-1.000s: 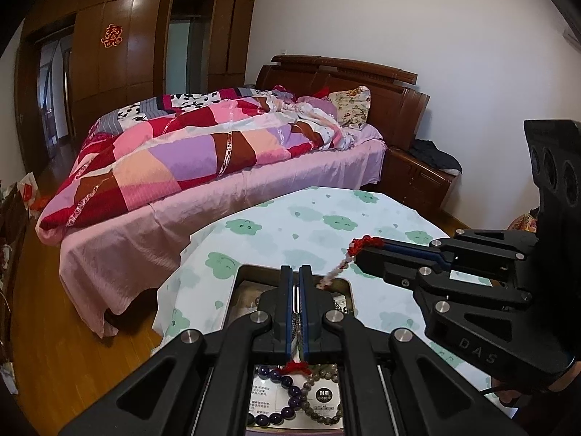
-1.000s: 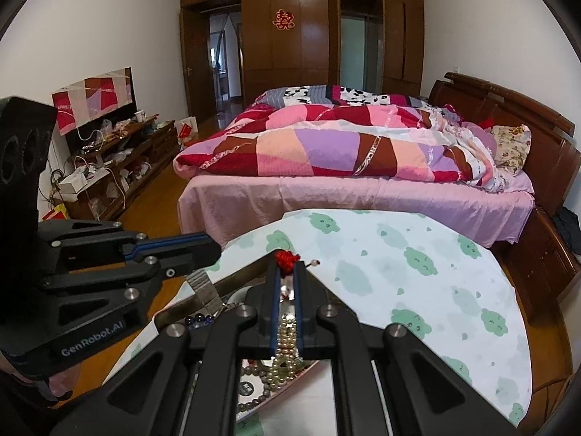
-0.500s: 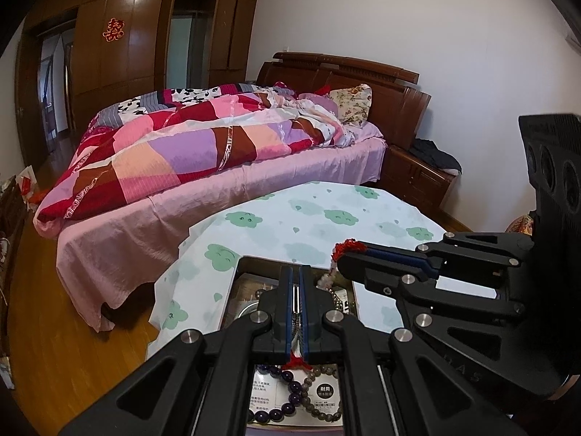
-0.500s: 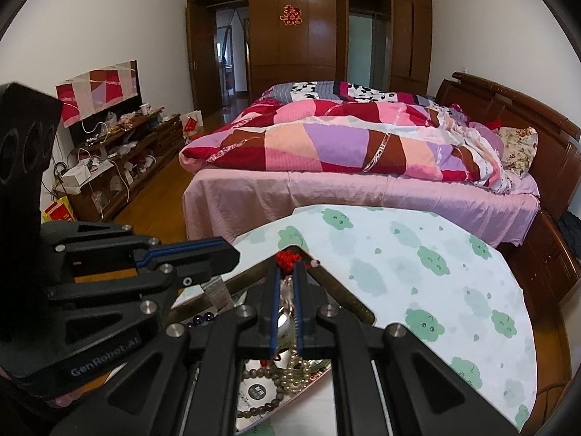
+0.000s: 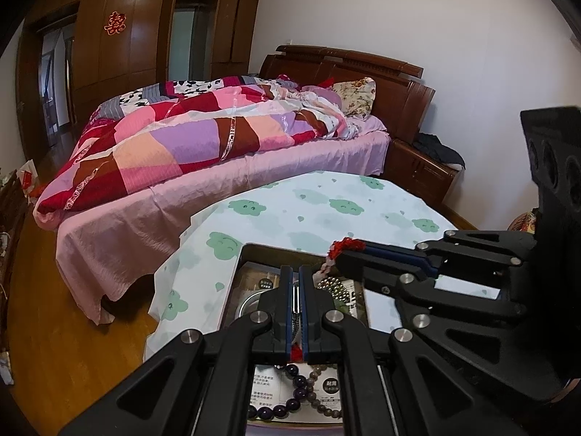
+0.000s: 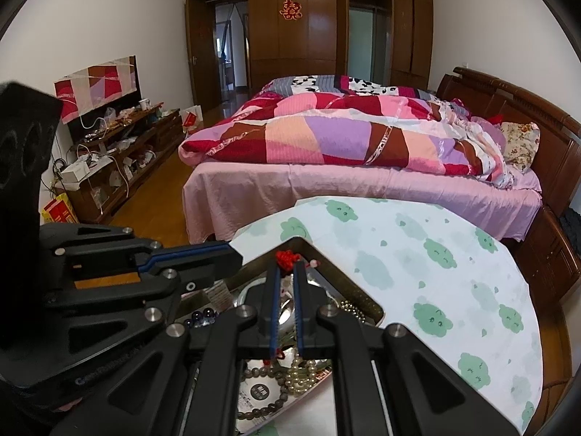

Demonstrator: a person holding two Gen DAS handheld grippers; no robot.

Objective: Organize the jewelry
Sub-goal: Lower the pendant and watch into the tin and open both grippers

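A shallow metal tray [image 5: 250, 250] of jewelry sits on the cloud-print table; it also shows in the right wrist view [image 6: 366, 299]. My left gripper [image 5: 298, 276] is shut on a thin bead chain with a red tassel [image 5: 297, 351], above the tray. My right gripper [image 6: 286, 270] is shut on a pearl strand with a red knot [image 6: 287, 256]; the pearls [image 6: 301, 374] hang into the tray. The right gripper [image 5: 345, 254] sits just right of the left one. A purple bead bracelet [image 5: 297, 388] and a grey bead bracelet [image 5: 323, 396] lie in the tray.
The round table [image 6: 435, 276] has a white cloth with green clouds. A bed [image 6: 345, 152] with a patchwork quilt stands close behind it. A low wooden cabinet [image 6: 120, 160] with clutter lines the left wall. A nightstand [image 5: 425, 170] stands by the headboard.
Both grippers have risen slightly and drawn closer together over the tray, each still holding its strand. The right gripper's jaws have eased slightly wider around the pearl strand.
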